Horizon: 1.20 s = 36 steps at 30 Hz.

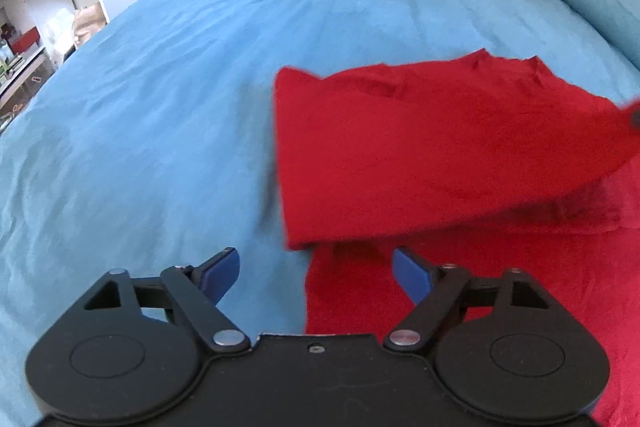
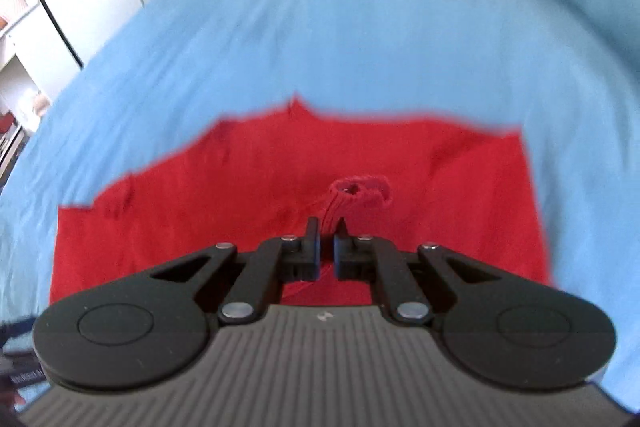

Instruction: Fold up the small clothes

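Blue bedding covers the bed point(image 1: 160, 107), and a red garment point(image 1: 420, 147) lies spread on it. Over the garment's near edge, the left hand-held gripper point(image 1: 316, 273) hangs released. The right hand-held gripper point(image 2: 327, 227) is clenched on a bunched fold of the garment, lifting one side.

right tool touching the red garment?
Touching. Right wrist view: the right tool has its jaws closed on a bunched fold of the red garment, cloth pinched between the fingers.
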Tool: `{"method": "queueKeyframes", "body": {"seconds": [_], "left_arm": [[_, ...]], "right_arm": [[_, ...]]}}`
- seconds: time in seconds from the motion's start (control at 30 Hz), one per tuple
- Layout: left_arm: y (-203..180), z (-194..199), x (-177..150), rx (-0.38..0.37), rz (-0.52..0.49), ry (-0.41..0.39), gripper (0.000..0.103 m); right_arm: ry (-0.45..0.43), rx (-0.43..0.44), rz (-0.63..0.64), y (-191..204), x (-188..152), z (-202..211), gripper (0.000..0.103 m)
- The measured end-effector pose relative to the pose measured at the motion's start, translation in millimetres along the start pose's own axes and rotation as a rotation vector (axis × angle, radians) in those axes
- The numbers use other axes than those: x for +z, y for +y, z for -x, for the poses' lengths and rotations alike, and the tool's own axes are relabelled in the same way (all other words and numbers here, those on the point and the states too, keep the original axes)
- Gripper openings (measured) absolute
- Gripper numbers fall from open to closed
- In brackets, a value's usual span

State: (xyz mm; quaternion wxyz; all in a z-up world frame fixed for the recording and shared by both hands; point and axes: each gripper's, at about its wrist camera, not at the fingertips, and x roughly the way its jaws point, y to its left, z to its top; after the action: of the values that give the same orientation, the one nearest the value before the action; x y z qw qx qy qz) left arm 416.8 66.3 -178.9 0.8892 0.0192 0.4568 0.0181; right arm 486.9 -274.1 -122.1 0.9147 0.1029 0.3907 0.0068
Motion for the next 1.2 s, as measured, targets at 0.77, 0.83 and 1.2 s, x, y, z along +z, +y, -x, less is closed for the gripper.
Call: {"method": "queueKeyframes", "body": {"seconds": [0.77, 0.83, 1.2], "left_arm": [[22, -14, 0, 0.062, 0.234, 0.029, 0.056], [21, -11, -2, 0.07, 0.231, 0.032, 0.056], [-35, 28, 28, -0.199, -0.04, -0.118, 0.082]], "right_arm": [[0.064, -0.184, -0.072, -68, -26, -5, 0.021], [0.114, -0.201, -0.059, -70, -35, -11, 0.025], [-0.042, -0.059, 0.038, -53, -54, 28, 0.103]]}}
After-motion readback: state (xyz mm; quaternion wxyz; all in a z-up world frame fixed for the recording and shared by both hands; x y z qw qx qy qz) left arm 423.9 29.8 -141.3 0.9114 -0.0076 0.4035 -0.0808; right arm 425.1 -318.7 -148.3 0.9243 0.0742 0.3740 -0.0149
